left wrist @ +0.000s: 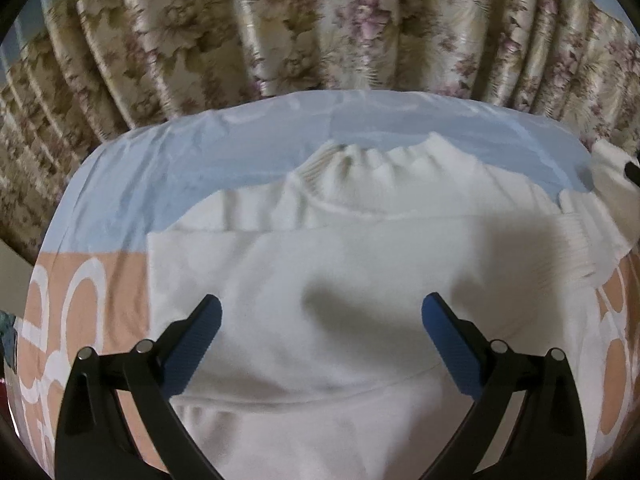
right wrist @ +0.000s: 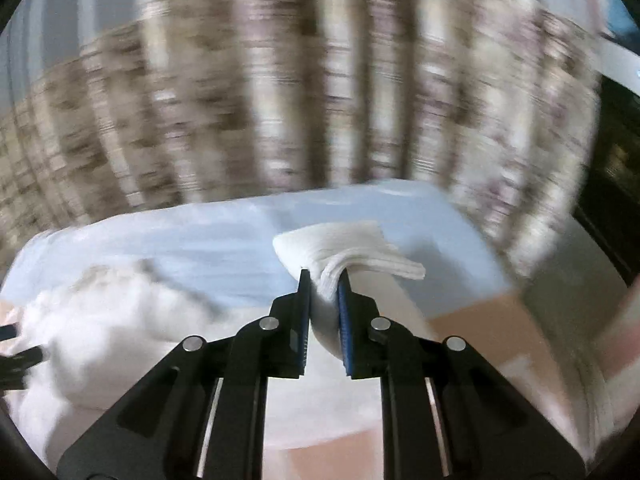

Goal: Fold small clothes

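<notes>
Item: white sweater [left wrist: 320,280], laid flat on a bed sheet [left wrist: 120,168] printed in blue and peach, flowered curtain [left wrist: 280,20] behind.

Position: the body of the sweater lies straight ahead of and beneath the left gripper [left wrist: 322,316], spreading past both fingers. Collar [left wrist: 380,160] at the far end, pointing toward the curtain; hem toward the near end, under the fingers. Long axis, collar to hem, runs in line with the left gripper's reach. One sleeve appears already folded across the chest on the left-finger side.

Left gripper: jaws wide apart, nothing between them, hovering over the lower chest, not visibly touching the cloth.

Right gripper [right wrist: 324,284]: jaws together, clamped on the ribbed cuff [right wrist: 352,252] of the other sleeve; the cuff sticks out beyond the fingertips, the sleeve trails back between the pads. That view is blurred by motion.

Relation of note: the sweater's body lies off the right gripper's left finger, so the held sleeve probably has to travel that way, across the long axis, to land on the chest. The right hand has the sleeve; the left is nearer the body and placed to pin it.
</notes>
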`<action>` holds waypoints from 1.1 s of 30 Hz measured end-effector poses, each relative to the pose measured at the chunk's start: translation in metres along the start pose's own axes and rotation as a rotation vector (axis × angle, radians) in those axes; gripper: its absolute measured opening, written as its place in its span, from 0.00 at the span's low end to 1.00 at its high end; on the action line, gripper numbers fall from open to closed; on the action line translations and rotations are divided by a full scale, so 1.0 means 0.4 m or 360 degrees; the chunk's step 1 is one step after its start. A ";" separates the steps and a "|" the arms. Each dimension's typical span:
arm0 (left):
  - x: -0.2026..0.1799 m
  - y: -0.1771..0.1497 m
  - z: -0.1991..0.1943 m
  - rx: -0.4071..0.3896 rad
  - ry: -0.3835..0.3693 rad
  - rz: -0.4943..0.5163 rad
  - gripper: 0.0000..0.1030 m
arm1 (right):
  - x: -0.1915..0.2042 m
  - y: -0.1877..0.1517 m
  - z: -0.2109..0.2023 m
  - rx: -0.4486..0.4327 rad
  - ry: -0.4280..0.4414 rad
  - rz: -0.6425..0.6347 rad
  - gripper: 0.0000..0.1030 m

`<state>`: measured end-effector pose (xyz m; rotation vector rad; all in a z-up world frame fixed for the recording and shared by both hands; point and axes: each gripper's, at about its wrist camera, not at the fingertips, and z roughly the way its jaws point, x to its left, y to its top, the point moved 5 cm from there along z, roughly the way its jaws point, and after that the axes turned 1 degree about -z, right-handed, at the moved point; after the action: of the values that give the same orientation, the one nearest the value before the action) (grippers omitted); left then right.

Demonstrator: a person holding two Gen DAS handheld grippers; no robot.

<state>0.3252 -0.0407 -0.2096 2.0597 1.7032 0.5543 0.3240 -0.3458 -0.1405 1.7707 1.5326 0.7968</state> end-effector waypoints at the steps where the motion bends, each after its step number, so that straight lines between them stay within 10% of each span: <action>1: 0.020 -0.006 -0.004 -0.0002 0.0014 -0.0017 0.98 | 0.070 0.001 -0.005 0.0007 0.0076 -0.0038 0.13; 9: 0.192 -0.039 -0.042 -0.0001 0.0063 -0.0231 0.97 | 0.450 -0.137 0.055 0.0271 0.0321 -0.0411 0.13; 13: 0.238 -0.053 -0.060 -0.0006 0.0066 -0.0269 0.97 | 0.509 -0.193 0.049 0.0335 0.0391 -0.0533 0.37; 15: 0.246 -0.059 -0.068 -0.0008 0.0058 -0.0273 0.97 | 0.505 -0.199 0.018 0.0318 0.0435 -0.0546 0.51; 33: -0.214 0.020 -0.035 -0.0054 -0.0156 0.0188 0.97 | 0.055 -0.166 -0.028 0.0285 0.0087 -0.0068 0.53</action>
<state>0.3093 -0.1255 -0.1973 2.1370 1.5151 0.5063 0.2786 -0.3165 -0.1862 1.8499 1.7188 0.7109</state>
